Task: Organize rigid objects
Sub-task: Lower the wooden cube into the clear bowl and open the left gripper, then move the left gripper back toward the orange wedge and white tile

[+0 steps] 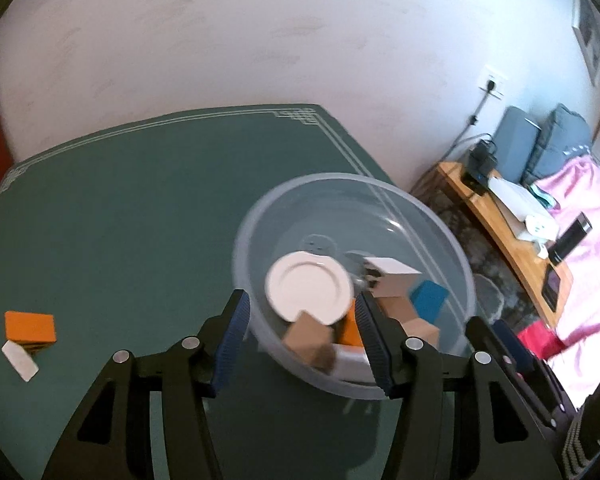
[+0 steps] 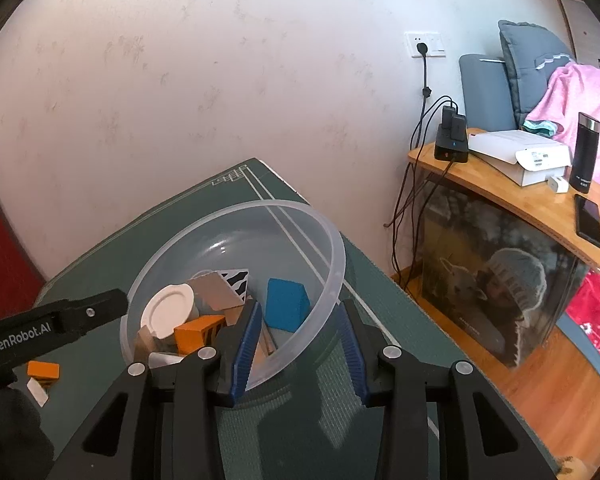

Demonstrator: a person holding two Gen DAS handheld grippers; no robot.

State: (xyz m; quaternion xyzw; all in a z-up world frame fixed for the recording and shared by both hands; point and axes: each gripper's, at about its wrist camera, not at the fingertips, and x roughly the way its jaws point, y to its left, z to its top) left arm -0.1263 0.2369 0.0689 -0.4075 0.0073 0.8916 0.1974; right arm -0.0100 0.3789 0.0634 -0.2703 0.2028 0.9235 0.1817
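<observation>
A clear plastic bowl (image 1: 340, 178) (image 2: 236, 210) stands on the green table mat (image 1: 140, 200). It holds a white plate (image 1: 308, 286) (image 2: 168, 310), a blue block (image 1: 428, 300) (image 2: 286, 306), brown blocks (image 1: 310, 340), an orange striped block (image 2: 198, 334) and a zebra-patterned one (image 2: 236, 276). My left gripper (image 1: 300, 296) is open over the bowl's near rim, with nothing pinched. My right gripper (image 2: 300, 306) is open astride the rim, one finger inside and one outside. An orange block (image 1: 30, 326) (image 2: 43, 370) and a white block (image 1: 20, 360) (image 2: 38, 392) lie together on the mat, left of the bowl.
The bowl sits near the mat's right edge. Past that edge stands a wooden side table (image 2: 512, 200) with a charger, a white box, a black flask (image 2: 586, 156) and a phone. Pink bedding (image 1: 588, 232) lies beyond, and a pale wall is behind the table.
</observation>
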